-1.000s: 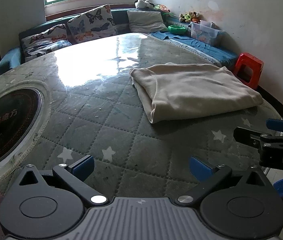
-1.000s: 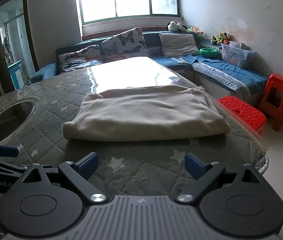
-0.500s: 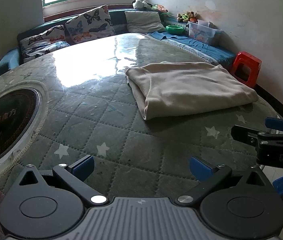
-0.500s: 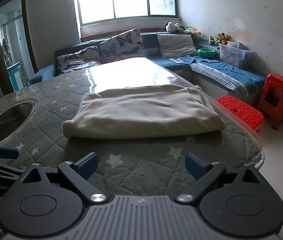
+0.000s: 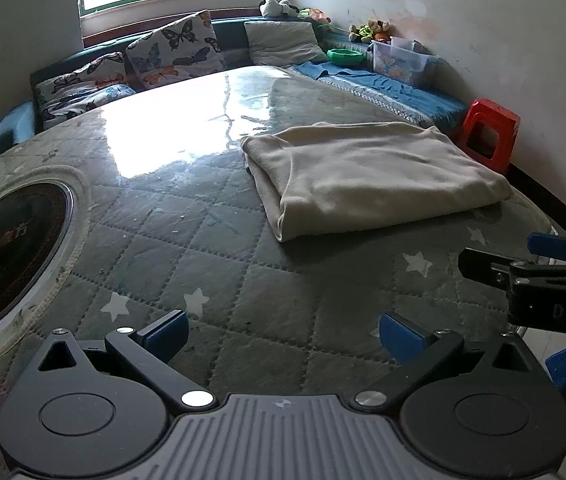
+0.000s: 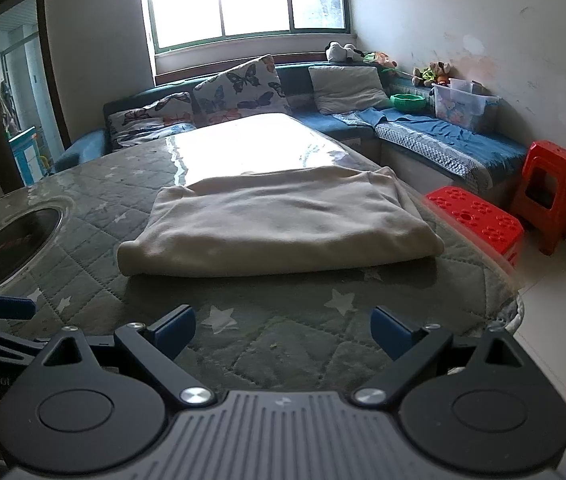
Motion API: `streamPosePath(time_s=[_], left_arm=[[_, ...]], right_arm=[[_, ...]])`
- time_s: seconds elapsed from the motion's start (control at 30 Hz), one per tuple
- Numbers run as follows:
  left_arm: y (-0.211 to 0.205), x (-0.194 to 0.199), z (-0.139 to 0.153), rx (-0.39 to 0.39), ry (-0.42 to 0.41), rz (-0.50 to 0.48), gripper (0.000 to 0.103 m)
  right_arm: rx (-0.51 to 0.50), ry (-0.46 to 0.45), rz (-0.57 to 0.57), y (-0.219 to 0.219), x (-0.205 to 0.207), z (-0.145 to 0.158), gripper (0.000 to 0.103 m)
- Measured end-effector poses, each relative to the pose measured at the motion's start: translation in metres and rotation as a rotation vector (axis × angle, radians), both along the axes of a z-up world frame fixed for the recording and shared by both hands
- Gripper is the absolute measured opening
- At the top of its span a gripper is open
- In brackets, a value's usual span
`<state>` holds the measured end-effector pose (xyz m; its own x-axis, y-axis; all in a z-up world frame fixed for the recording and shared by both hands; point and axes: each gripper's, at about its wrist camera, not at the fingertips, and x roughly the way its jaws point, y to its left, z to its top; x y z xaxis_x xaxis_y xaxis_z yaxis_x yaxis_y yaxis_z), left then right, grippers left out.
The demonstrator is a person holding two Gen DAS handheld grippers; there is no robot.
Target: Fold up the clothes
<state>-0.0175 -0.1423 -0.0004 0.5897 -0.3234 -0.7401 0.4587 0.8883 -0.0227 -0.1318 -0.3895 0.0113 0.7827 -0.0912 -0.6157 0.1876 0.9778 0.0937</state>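
We see the round table, under a grey quilted cover with white stars, filling most of both views; window glare lies on its far half. A dark round inset sits at the left edge of the left wrist frame and at the left of the right wrist frame.

Behind the table a blue corner sofa runs along the upper part of both frames, with butterfly cushions at upper centre.

The cream garment lies folded into a flat rectangle on the table, right of centre in the left wrist frame and in the middle of the right wrist frame, clear of both grippers.

2 red stools stand at the right of the right wrist frame: a tall one and a low perforated one just beyond the table's rim.

Our left gripper is at the bottom of its frame, blue pads spread wide with nothing between them. Our right gripper is likewise spread and empty at the bottom of its frame, and it also shows at the right edge of the left wrist frame.
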Motion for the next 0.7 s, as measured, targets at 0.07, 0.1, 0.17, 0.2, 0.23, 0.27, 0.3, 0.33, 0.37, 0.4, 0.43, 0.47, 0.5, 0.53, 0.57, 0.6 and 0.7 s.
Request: streamPosePath(time_s=[0.07, 0.1, 0.17, 0.2, 0.23, 0.27, 0.3, 0.33, 0.37, 0.4, 0.43, 0.47, 0.5, 0.53, 0.57, 0.6, 0.7], left_arm=[[-0.001, 0.001, -0.001, 0.003, 0.003, -0.002, 0.103], [-0.002, 0.001, -0.001, 0.004, 0.004, -0.004, 0.103], [-0.003, 0.002, -0.001, 0.007, 0.004, -0.007, 0.103], [-0.004, 0.003, -0.002, 0.009, 0.005, -0.008, 0.103], [-0.005, 0.004, -0.002, 0.011, 0.006, -0.01, 0.103], [-0.006, 0.004, -0.002, 0.012, 0.006, -0.011, 0.103], [-0.006, 0.005, -0.002, 0.014, 0.007, -0.013, 0.103], [-0.007, 0.006, -0.002, 0.016, 0.007, -0.014, 0.103], [-0.008, 0.007, -0.003, 0.017, 0.007, -0.014, 0.103], [-0.008, 0.007, -0.003, 0.019, 0.009, -0.014, 0.103], [-0.009, 0.008, -0.003, 0.02, 0.01, -0.014, 0.103], [-0.009, 0.008, -0.004, 0.022, 0.011, -0.014, 0.103], [-0.01, 0.009, -0.004, 0.023, 0.012, -0.016, 0.103], [-0.01, 0.01, -0.004, 0.024, 0.013, -0.017, 0.103], [-0.011, 0.011, -0.005, 0.026, 0.014, -0.018, 0.103], [-0.012, 0.012, -0.005, 0.027, 0.015, -0.019, 0.103], [-0.014, 0.015, -0.006, 0.033, 0.018, -0.021, 0.103]], right_arm=[[0.001, 0.001, -0.001, -0.001, 0.001, 0.0, 0.096], [0.003, 0.002, -0.002, -0.001, 0.001, -0.001, 0.096], [0.004, 0.004, -0.003, -0.002, 0.003, -0.001, 0.096], [0.004, 0.005, -0.004, -0.003, 0.003, -0.001, 0.096], [0.004, 0.006, -0.004, -0.003, 0.004, -0.001, 0.096], [0.005, 0.006, -0.005, -0.004, 0.005, -0.002, 0.096], [0.006, 0.007, -0.005, -0.004, 0.006, -0.002, 0.096], [0.007, 0.007, -0.006, -0.005, 0.007, -0.002, 0.096], [0.007, 0.008, -0.006, -0.005, 0.008, -0.003, 0.096], [0.006, 0.009, -0.006, -0.005, 0.009, -0.003, 0.096], [0.007, 0.01, -0.007, -0.006, 0.009, -0.003, 0.096], [0.008, 0.012, -0.007, -0.006, 0.01, -0.004, 0.096], [0.008, 0.013, -0.007, -0.007, 0.011, -0.004, 0.096], [0.008, 0.014, -0.007, -0.007, 0.012, -0.004, 0.096], [0.009, 0.015, -0.008, -0.008, 0.013, -0.005, 0.097], [0.011, 0.016, -0.008, -0.008, 0.014, -0.005, 0.097], [0.013, 0.022, -0.008, -0.009, 0.017, -0.007, 0.097]])
